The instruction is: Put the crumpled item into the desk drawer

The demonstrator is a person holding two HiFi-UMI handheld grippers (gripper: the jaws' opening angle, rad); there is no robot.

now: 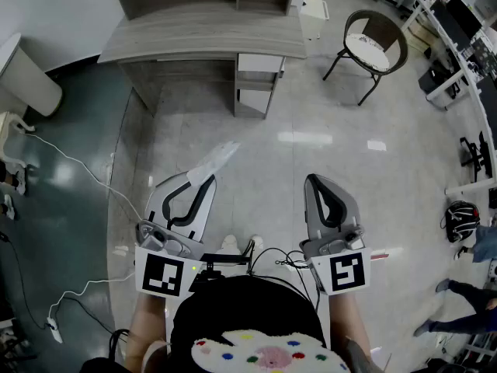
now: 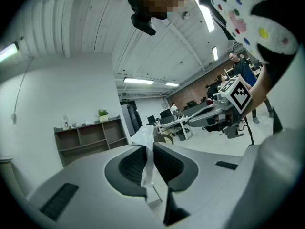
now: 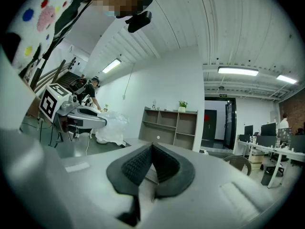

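Two grippers side by side, low, close to person's body. Left gripper clamped on crumpled item: thin clear plastic pinched between pads, loose end sticking out past tips over pale floor. Right gripper jaws together, nothing between. Farther ahead, grey desk, well apart from item; white drawer unit under its right end. Round chair right of desk.

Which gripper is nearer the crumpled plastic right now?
Left. The left gripper has its jaws closed on the crumpled plastic, which sticks out ahead of them. The right gripper is off to its side, apart from the plastic, jaws shut on nothing.
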